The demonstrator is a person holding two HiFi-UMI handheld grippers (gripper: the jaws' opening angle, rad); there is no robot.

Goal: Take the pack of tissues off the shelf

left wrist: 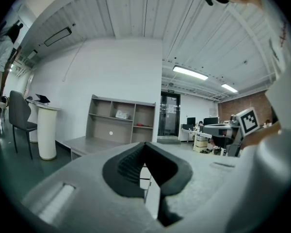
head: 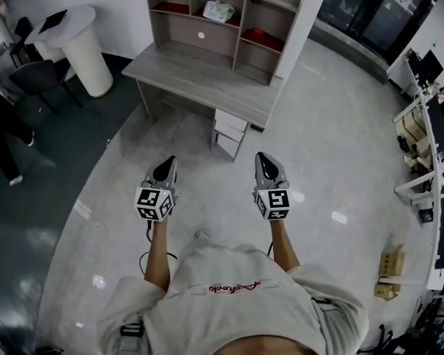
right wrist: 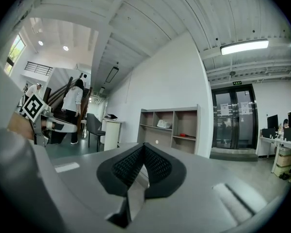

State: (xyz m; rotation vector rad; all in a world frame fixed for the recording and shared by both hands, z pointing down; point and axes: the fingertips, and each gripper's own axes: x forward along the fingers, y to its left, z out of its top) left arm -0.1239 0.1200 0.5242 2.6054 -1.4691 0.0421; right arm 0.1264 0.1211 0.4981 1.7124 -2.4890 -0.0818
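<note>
Head view showed the tissues (head: 218, 10) lying in the upper middle compartment of the shelf (head: 287, 22), above the desk (head: 200, 76) and well apart from both grippers. The left gripper (head: 166, 166) and right gripper (head: 263, 161) pointed forward side by side, jaws together and empty, likely because reaching had not begun.

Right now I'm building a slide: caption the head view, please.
Left claw and right claw, both shut and empty, face the desk shelf holding the tissue pack.
</note>
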